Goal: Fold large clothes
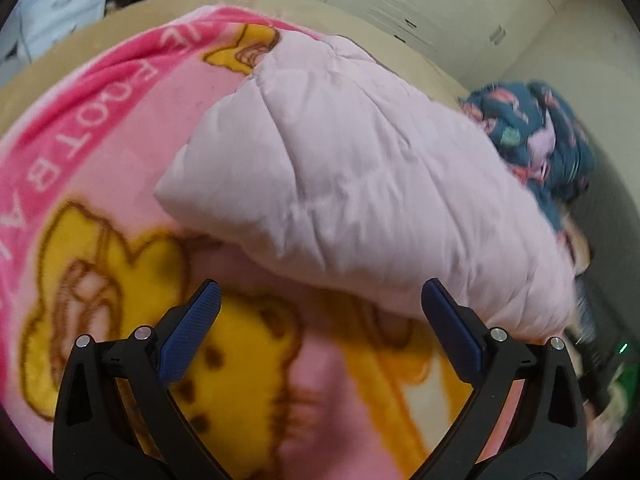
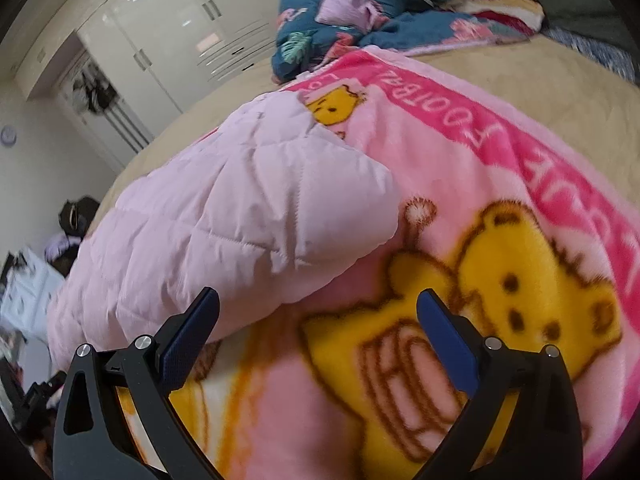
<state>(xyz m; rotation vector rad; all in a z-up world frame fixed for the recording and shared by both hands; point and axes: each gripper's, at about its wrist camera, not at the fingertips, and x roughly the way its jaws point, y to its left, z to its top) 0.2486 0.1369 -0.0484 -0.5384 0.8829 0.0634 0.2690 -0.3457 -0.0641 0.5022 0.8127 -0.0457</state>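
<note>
One pale pink quilted jacket [image 1: 360, 184] lies bunched on one pink fleece blanket [image 1: 100, 152] printed with yellow cartoon bears and white lettering. The blanket is spread over one beige bed [image 1: 132, 16].

Left claw [image 1: 320, 328]: jaws spread wide, nothing between them. It is angled down toward the blanket. The jacket lies directly ahead of the fingertips and extends to the right of the claw; its near edge lies just ahead of the right fingertip. Whether the fingertip touches the fabric cannot be determined. One heap of dark blue patterned bedding [image 1: 548, 144] lies ahead and far right, beyond the jacket. White wardrobe doors [image 1: 432, 4] stand ahead of the claw, past the bed.

Right claw [image 2: 318, 326]: jaws spread wide, nothing between them. It is angled down over the blanket [image 2: 500, 184]. The jacket [image 2: 224, 224] lies ahead and to the left of the claw; its near edge passes just behind the left fingertip. One printed bear sits ahead and to the right. The blue bedding [image 2: 360, 24] lies far ahead, at the far end of the bed [image 2: 560, 80]. The wardrobe doors [image 2: 160, 24] stand ahead and to the left.
</note>
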